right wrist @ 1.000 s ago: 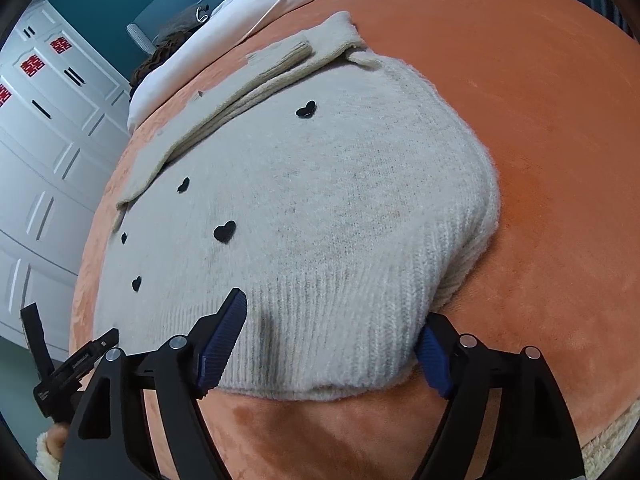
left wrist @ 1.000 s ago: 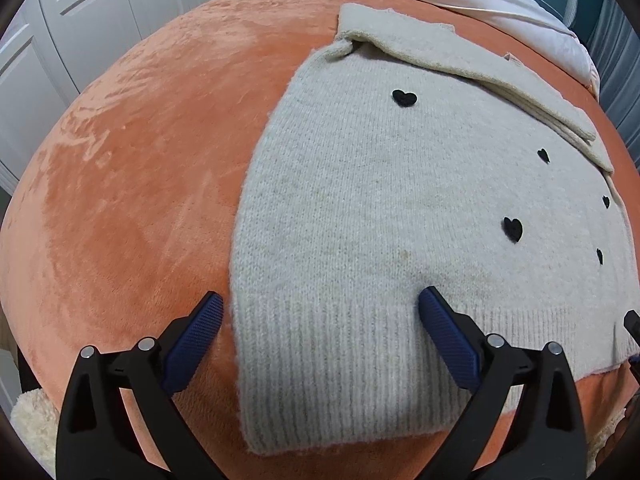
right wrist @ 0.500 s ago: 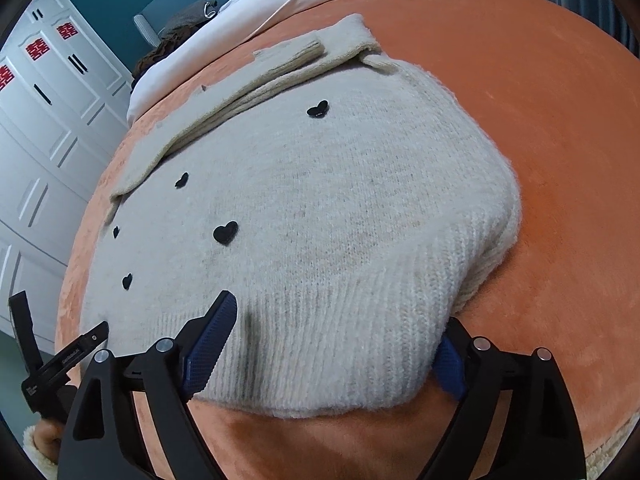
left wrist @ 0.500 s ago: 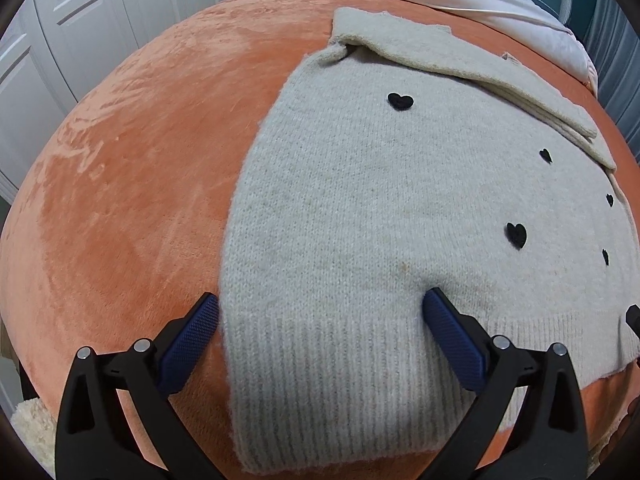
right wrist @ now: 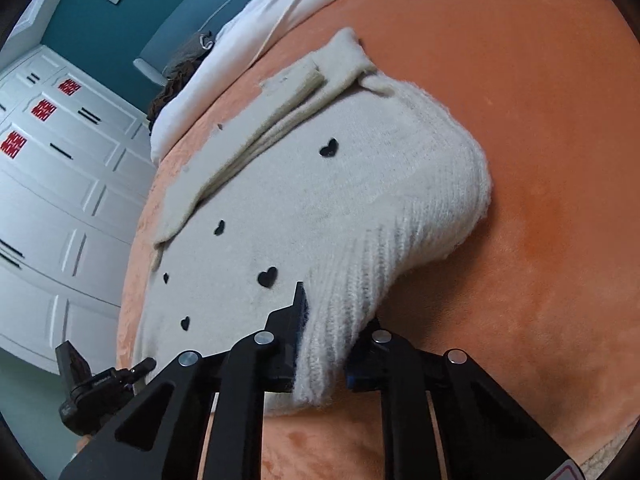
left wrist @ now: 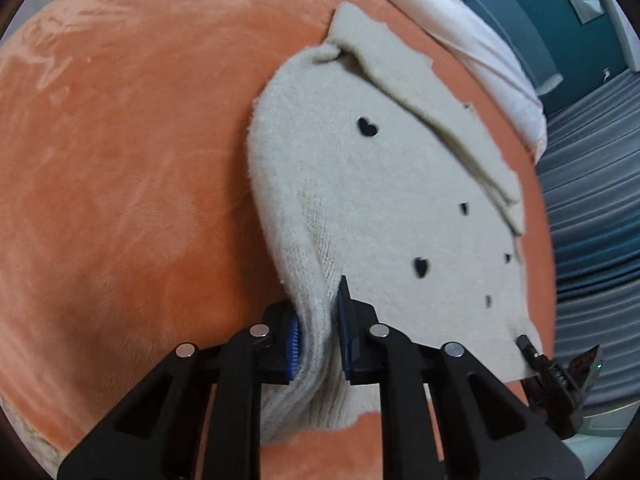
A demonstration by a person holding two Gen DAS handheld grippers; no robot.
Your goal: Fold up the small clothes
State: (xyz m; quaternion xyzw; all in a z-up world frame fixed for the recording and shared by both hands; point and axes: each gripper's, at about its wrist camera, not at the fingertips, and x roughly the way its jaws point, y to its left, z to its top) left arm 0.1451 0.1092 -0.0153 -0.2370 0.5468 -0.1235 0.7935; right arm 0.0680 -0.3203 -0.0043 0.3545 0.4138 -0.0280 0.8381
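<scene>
sweater: cream knit sweater (left wrist: 384, 200) with small black hearts (left wrist: 367, 126), lying on the orange plush blanket (left wrist: 120, 160); sleeves folded across its far end.
hem: ribbed hem (right wrist: 360, 292) bunched and lifted off the blanket at both near corners; rest of the body lies flat.
left tongs: left tongs (left wrist: 318, 340) closed on the hem's left corner, blue pads (left wrist: 294, 344) pressing the knit from both sides, cloth gathered into a ridge between them.
right tongs: right tongs (right wrist: 324, 344) clamped on the hem's right corner, ribbing draped over and down between the fingers; also seen at the lower right edge of the left wrist view (left wrist: 560, 364).
blanket: orange plush, covers the bed under the sweater.
background: white bedding (right wrist: 248, 44) beyond the sweater, teal wall (right wrist: 100, 20), white cabinet doors (right wrist: 60, 200) with red decals.
</scene>
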